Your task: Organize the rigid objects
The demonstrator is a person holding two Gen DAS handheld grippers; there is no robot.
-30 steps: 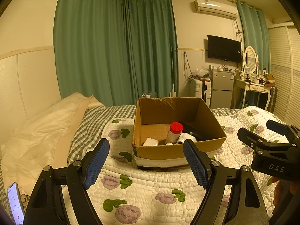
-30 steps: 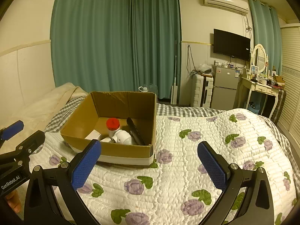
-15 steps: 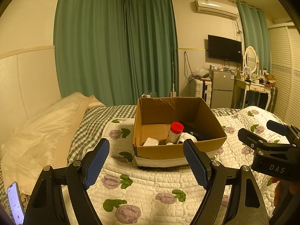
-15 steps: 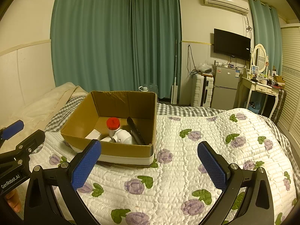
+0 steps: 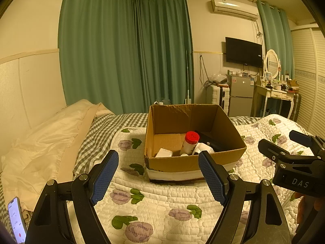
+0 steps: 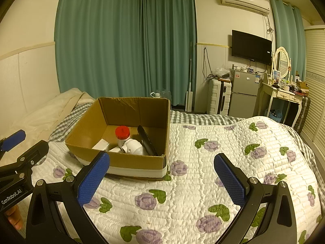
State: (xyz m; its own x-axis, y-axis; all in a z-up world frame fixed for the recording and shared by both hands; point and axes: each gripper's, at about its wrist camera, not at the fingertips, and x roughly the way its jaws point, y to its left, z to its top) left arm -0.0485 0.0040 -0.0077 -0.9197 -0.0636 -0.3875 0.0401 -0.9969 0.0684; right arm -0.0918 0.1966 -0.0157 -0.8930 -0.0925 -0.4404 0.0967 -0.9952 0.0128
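Quilt (image 6: 203,152) bare beside box (image 6: 130,162)

We read two markings clearly. In the left wrist view, the black body of the right gripper (image 5: 298,142) carried the pale letters "DAS" on its side. In the right wrist view, the black body of the left gripper (image 6: 14,148) bore the white words "GenRobot.AI", running slantwise along its lower edge. A phone (image 5: 17,219) lay at the lower left corner of the left wrist view with its screen lit; we saw small figures and a red dot on it, but they were too small for us to read. The stickers on the small fridge (image 6: 246,90) and the logo on the television (image 6: 251,47) were likewise too fine to make out.
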